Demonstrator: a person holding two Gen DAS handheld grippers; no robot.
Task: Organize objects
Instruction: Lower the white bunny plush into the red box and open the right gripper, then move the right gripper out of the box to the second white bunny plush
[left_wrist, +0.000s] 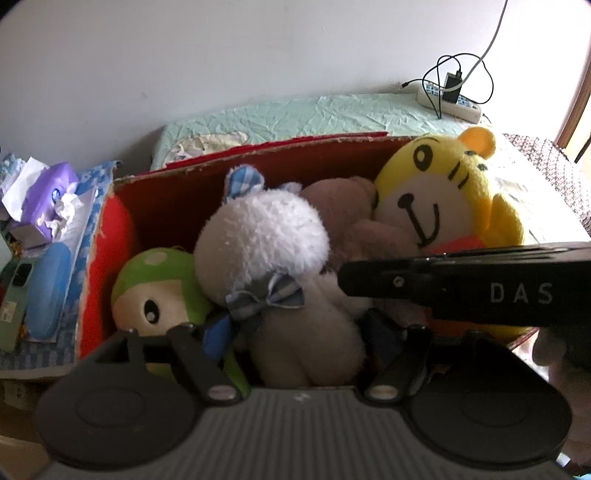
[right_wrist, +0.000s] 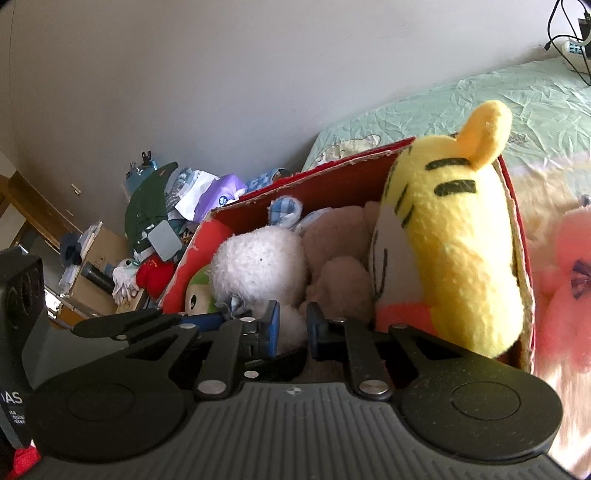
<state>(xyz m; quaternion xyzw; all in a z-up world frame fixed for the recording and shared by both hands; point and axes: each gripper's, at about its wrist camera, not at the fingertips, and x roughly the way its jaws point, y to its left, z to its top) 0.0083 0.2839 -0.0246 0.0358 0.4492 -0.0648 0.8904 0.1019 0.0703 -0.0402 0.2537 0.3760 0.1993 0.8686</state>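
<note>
Left tongs (left_wrist: 291, 332) spread apart around white plush (left_wrist: 273, 251) at lower centre. Right tongs (right_wrist: 291, 325) released, empty. Red box (left_wrist: 177, 192) holds yellow tiger plush (left_wrist: 443, 195), centre frame.

My right gripper (right_wrist: 291, 328) hung low over the near edge of the red cardboard box (right_wrist: 332, 181), its blue-padded fingers (right_wrist: 271, 326) parted with a narrow gap between them, closed on nothing. Just ahead of them sat the white fluffy plush (right_wrist: 258, 264), with a tan plush (right_wrist: 340, 258) beside it and a green one (right_wrist: 197, 291) peeking out at the left. The yellow tiger plush (right_wrist: 458, 240) stood tall against the box's right wall. A pink plush (right_wrist: 569, 280) lay outside on the bed (right_wrist: 498, 107).
</note>
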